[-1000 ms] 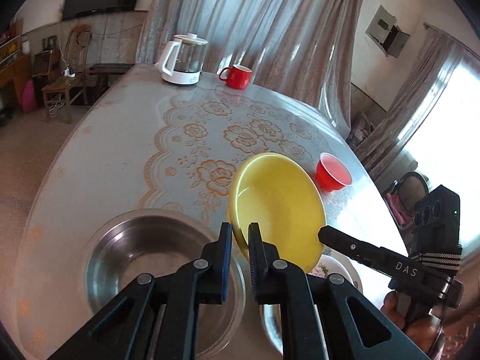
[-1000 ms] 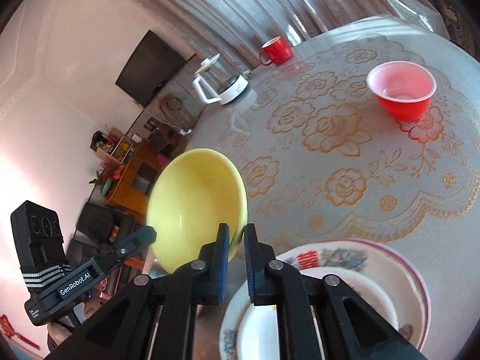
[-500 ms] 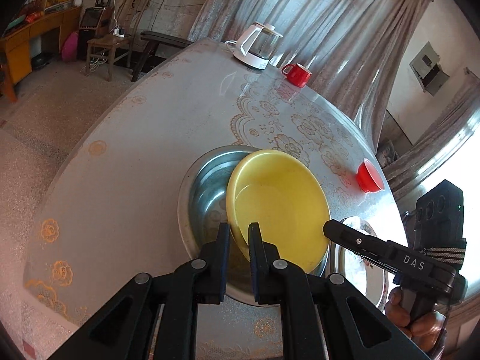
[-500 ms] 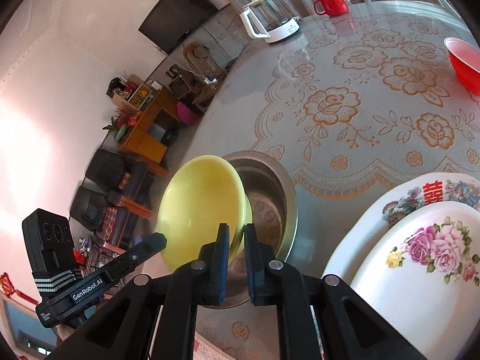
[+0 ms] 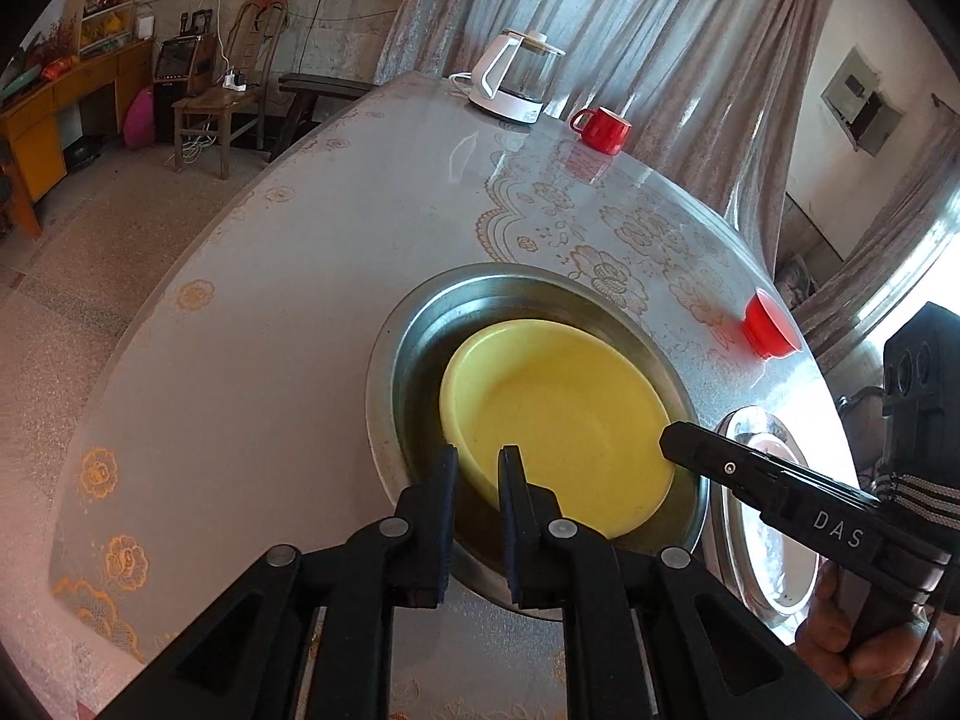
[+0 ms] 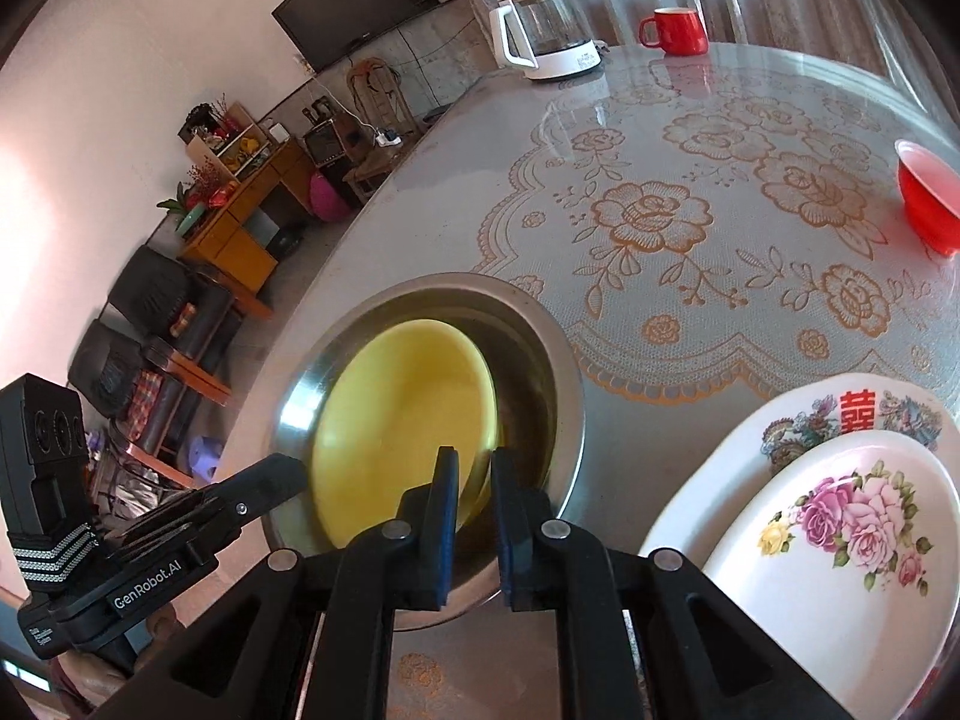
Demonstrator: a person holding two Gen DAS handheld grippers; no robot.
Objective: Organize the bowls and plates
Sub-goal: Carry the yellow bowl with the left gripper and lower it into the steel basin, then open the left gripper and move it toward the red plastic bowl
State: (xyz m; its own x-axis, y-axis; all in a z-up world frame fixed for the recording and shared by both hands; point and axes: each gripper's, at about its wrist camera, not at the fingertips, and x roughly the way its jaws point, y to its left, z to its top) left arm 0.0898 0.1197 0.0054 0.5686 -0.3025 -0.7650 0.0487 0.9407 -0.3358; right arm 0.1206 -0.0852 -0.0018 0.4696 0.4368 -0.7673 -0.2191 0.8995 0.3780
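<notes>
A yellow bowl [image 5: 564, 414] lies inside a large steel bowl [image 5: 414, 336] on the table. My left gripper [image 5: 478, 468] is shut on the yellow bowl's near-left rim. My right gripper [image 6: 474, 477] is shut on its opposite rim; the bowl shows in the right wrist view [image 6: 402, 420] within the steel bowl [image 6: 540, 330]. The right gripper also shows in the left wrist view [image 5: 678, 438]. The left gripper shows in the right wrist view [image 6: 288, 474]. Two stacked flowered plates [image 6: 840, 516] lie to the right.
A small red bowl [image 6: 927, 207] sits at the far right of the table. A white kettle [image 5: 516, 84] and a red mug [image 5: 603, 129] stand at the far edge. The table edge drops to the floor on the left.
Both grippers have carried the yellow bowl left over the steel bowl and lowered it from tilted to lying inside it. Both still grip its rim.
</notes>
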